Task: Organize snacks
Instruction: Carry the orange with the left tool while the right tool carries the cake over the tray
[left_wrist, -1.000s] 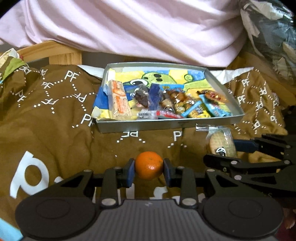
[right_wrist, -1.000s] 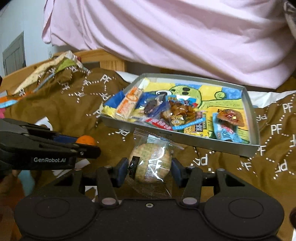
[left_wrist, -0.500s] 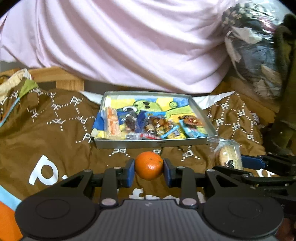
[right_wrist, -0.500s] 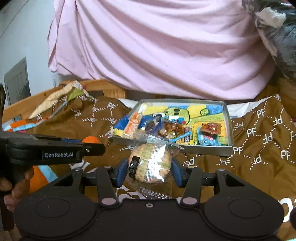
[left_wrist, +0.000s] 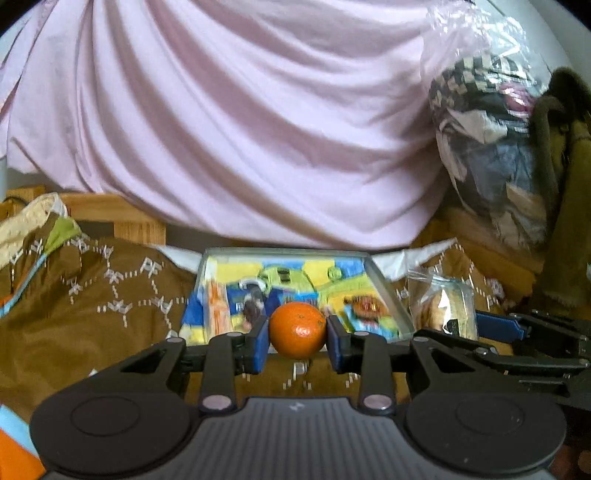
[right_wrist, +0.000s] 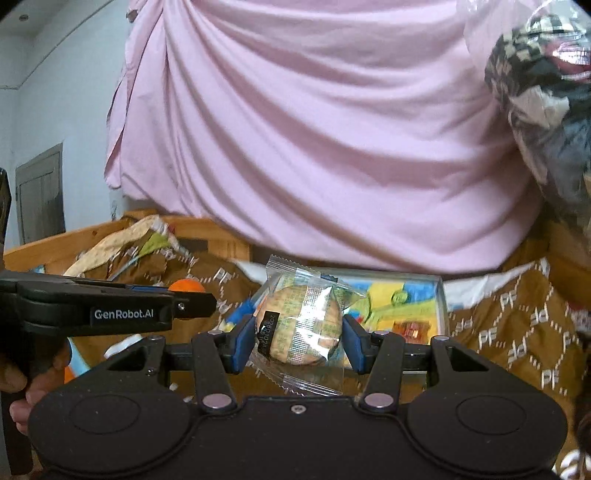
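My left gripper (left_wrist: 297, 334) pinches a small round orange tangerine (left_wrist: 297, 329). My right gripper (right_wrist: 299, 334) pinches a round biscuit in clear plastic wrap (right_wrist: 301, 325). Both held above the brown printed blanket (left_wrist: 92, 306); shallow grey metal tray of snacks (left_wrist: 384, 295) at 12 o'clock.

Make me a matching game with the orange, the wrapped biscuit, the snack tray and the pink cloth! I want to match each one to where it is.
Things:
1. orange
2. wrapped biscuit
3. snack tray
4. pink cloth

Places:
A. lying on the brown blanket
B. clamped in the left gripper
C. hanging behind everything
D. clamped in the right gripper

Pairs: 1-B, 2-D, 3-A, 4-C
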